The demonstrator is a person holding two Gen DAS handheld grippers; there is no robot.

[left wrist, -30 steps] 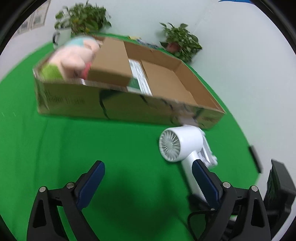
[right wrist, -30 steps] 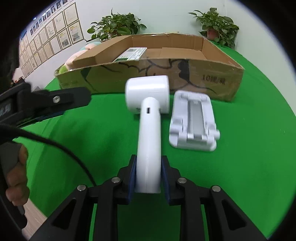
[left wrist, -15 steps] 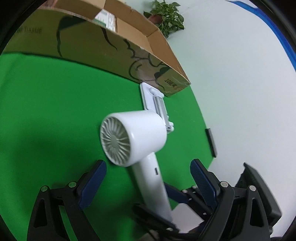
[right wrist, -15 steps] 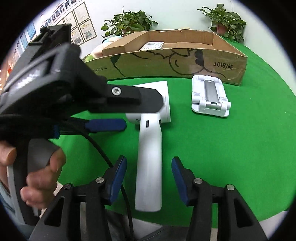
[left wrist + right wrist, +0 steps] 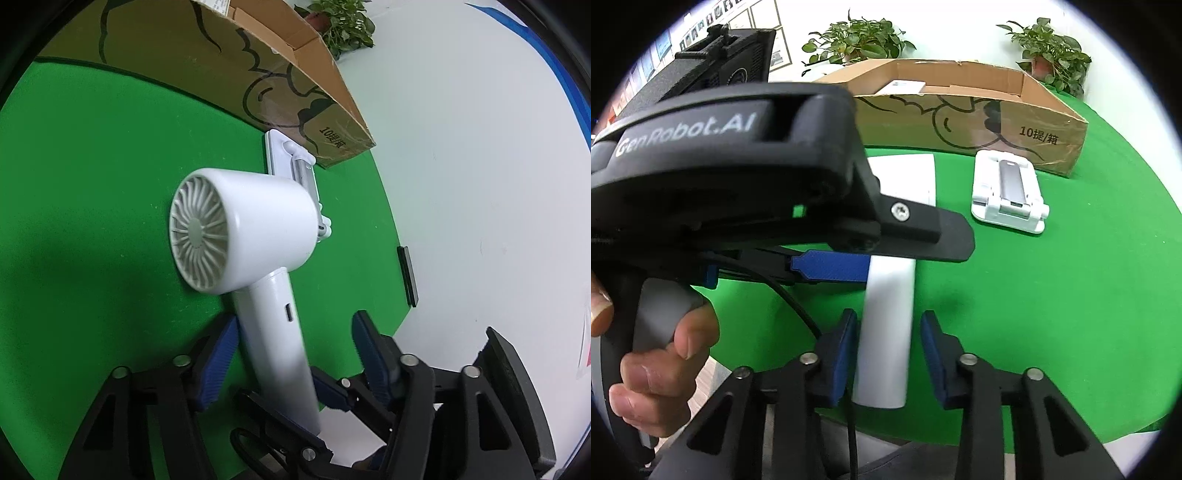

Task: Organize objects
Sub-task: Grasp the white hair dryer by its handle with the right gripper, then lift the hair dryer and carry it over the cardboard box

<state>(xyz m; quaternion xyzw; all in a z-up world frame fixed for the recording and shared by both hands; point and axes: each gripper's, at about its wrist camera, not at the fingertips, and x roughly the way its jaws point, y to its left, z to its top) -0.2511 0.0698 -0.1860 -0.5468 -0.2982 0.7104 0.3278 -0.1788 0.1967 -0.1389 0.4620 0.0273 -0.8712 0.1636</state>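
A white hair dryer [image 5: 251, 236] lies on the green table [image 5: 92, 166], its handle [image 5: 886, 325] pointing at the near edge. My left gripper [image 5: 295, 354] is open with the handle between its blue pads; the left pad is close to the handle, the right pad stands apart. My right gripper [image 5: 888, 350] is open around the handle's end, with a gap on the right side. The left gripper's body [image 5: 738, 177] crosses the right wrist view and hides the dryer's head. A brown cardboard box [image 5: 979, 107] stands behind.
A white folding phone stand [image 5: 1008, 195] lies just in front of the box, right of the dryer. Two potted plants [image 5: 1052, 51] stand behind the box. A small black bar [image 5: 406, 275] sits at the table's right edge. The table's near edge is close below both grippers.
My right gripper has let go of the dryer handle and opened. My left gripper has swung in from the left, closed in around the handle and narrowed its jaws.
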